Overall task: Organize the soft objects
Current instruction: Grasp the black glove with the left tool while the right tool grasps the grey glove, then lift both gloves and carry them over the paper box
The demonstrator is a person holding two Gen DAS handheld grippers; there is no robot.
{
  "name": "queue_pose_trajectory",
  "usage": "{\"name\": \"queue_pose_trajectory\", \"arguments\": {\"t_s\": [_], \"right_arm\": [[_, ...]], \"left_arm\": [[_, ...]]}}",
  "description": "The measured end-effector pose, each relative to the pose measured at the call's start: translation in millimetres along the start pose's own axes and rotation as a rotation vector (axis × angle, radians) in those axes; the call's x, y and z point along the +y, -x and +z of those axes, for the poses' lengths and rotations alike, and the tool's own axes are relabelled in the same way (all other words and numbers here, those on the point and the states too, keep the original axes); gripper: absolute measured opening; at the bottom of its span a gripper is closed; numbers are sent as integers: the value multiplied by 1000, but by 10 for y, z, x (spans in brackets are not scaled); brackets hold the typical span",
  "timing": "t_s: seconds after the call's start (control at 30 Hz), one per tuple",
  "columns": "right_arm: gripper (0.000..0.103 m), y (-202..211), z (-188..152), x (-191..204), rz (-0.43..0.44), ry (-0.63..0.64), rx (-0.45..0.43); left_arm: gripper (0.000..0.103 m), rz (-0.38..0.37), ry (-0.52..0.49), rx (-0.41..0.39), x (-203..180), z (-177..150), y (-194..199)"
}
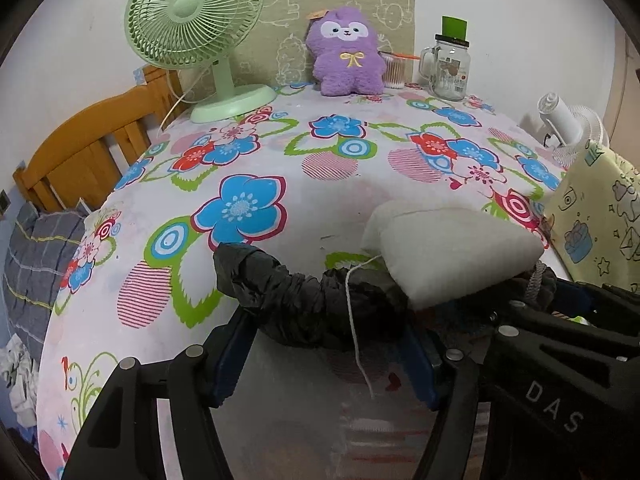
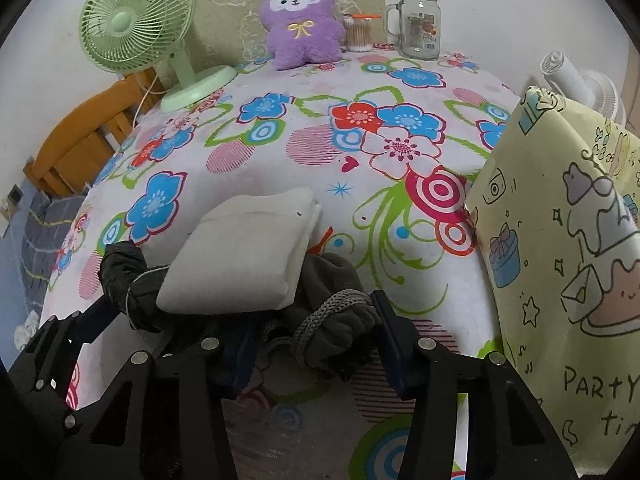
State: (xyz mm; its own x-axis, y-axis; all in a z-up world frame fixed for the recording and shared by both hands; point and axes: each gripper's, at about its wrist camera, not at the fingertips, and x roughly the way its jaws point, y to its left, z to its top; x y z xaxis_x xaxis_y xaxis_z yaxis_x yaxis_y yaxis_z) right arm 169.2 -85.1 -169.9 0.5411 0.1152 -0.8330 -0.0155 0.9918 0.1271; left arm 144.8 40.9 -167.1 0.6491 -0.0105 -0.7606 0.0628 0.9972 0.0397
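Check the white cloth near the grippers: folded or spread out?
Folded. The white cloth forms a compact stack with layered edges on its right side, resting on a dark garment.
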Motion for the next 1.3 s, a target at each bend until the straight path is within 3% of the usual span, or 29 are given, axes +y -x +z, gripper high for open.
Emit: {"name": "queue_pose_trajectory", "arguments": {"t_s": [1.3], "right_arm": [[53, 1021, -178, 186, 41, 62, -202]], "left_arm": [[69, -30, 37, -169, -54, -69, 925]]}}
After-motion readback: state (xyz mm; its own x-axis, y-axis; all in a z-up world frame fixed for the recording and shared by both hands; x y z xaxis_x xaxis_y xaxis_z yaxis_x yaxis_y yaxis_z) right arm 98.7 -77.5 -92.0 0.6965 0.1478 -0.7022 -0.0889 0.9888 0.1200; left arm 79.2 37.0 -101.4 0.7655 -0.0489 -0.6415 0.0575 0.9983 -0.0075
